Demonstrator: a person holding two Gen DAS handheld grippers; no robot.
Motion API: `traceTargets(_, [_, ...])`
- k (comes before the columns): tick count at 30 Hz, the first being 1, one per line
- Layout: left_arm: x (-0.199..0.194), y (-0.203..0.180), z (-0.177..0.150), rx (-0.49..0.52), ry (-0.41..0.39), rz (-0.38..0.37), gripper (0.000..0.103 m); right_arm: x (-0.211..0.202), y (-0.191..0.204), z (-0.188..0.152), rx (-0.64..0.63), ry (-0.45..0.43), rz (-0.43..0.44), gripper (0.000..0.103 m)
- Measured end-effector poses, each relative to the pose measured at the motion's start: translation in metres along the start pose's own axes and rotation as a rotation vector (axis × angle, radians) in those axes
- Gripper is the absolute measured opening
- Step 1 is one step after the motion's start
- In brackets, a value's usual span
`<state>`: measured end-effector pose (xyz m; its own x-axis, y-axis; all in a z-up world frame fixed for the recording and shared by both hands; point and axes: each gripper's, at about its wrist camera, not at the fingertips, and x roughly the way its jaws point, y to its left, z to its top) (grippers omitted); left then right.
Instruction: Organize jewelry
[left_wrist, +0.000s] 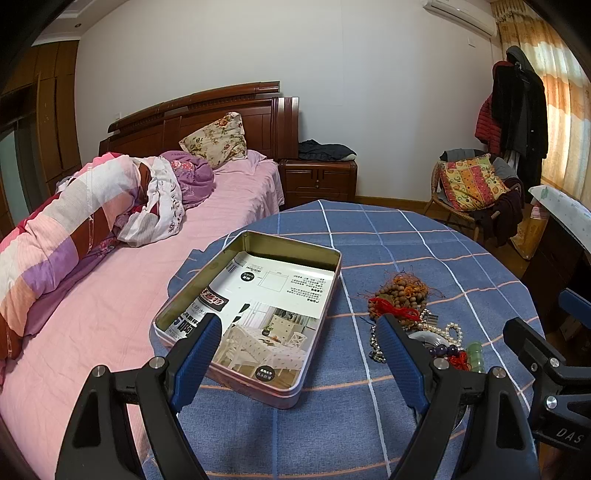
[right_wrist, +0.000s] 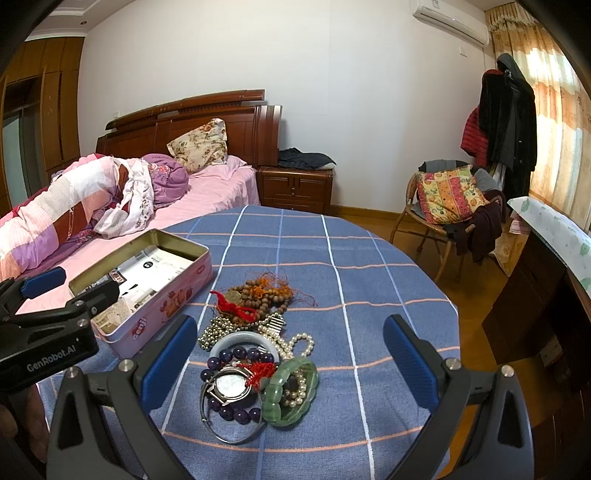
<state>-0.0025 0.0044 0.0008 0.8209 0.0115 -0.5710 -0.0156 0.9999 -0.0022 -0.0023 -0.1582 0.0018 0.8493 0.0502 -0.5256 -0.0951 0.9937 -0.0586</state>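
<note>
A heap of jewelry (right_wrist: 255, 347) lies on the blue checked tablecloth (right_wrist: 332, 258): brown wooden beads with red cord (right_wrist: 258, 295), pearl strands (right_wrist: 299, 343), a purple bead bracelet (right_wrist: 236, 356), a watch (right_wrist: 231, 387) and a green jade bracelet (right_wrist: 291, 391). An open pink tin (right_wrist: 147, 291), lined with printed paper, stands left of the heap. My right gripper (right_wrist: 290, 352) is open and empty, its fingers either side of the heap's near part. My left gripper (left_wrist: 299, 343) is open and empty over the tin (left_wrist: 258, 314), with the heap (left_wrist: 406, 306) to its right.
A bed with pink sheets and a rolled quilt (left_wrist: 74, 229) lies left of the table. A wooden nightstand (left_wrist: 317, 177) stands at the far wall. A wicker chair with a cushion (right_wrist: 447, 199) and a coat rack (right_wrist: 509, 118) stand at the right. A dark desk (right_wrist: 546, 295) is at the far right.
</note>
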Motion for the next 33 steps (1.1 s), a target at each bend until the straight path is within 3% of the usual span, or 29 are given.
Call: traceTargets(33, [0.0013, -0.0010, -0.0037, 0.003, 0.007, 0.001, 0.086, 0.0001, 0.0015, 0.0003, 0.001, 0.006, 0.003, 0.102])
